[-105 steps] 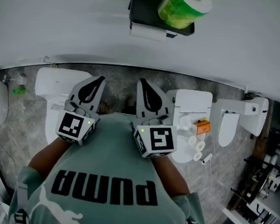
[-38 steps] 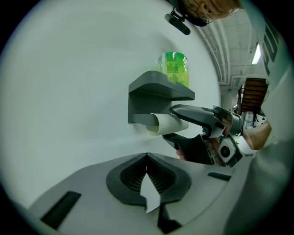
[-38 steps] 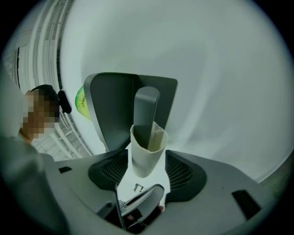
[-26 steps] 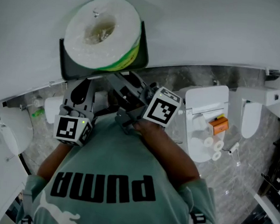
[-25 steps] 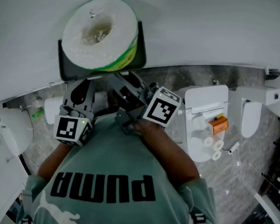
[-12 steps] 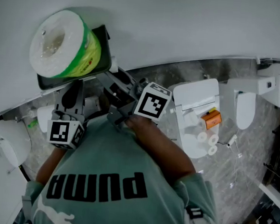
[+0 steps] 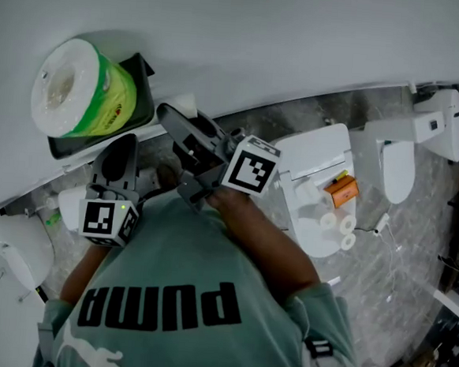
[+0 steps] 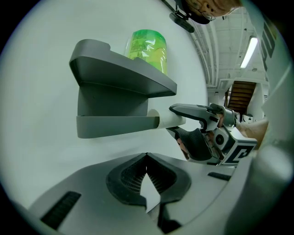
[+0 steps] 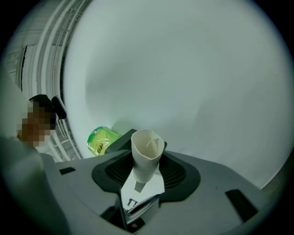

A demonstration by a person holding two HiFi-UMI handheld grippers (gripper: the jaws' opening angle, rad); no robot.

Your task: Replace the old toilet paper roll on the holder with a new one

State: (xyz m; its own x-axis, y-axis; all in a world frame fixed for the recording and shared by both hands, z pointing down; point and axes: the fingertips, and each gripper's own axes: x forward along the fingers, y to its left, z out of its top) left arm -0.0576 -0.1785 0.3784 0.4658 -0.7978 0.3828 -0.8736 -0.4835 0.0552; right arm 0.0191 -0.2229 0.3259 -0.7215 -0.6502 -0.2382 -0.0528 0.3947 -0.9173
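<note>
The dark wall holder (image 7: pixel 99 133) carries a new roll in green wrap (image 7: pixel 83 88) on its top shelf. My right gripper (image 7: pixel 170 117) is shut on the old roll's bare white cardboard tube (image 9: pixel 147 142), which looks squashed between the pads. In the left gripper view the tube (image 8: pixel 158 120) sticks out of the right end of the holder (image 8: pixel 115 98), with the right gripper (image 8: pixel 171 120) around it and the green roll (image 8: pixel 148 46) above. My left gripper (image 7: pixel 120 150) hangs below the holder, shut and holding nothing (image 8: pixel 147 158).
A white wall (image 7: pixel 288 41) backs the holder. On the grey stone floor stands a white toilet (image 7: pixel 313 173) with an orange item (image 7: pixel 333 191) and small white rolls (image 7: pixel 335 227) on it. Another white fixture (image 7: pixel 397 160) stands further right.
The holder has slid left in the head view. My right gripper, earlier under the holder, now sits off its right end with the tube. The left gripper shifted slightly left.
</note>
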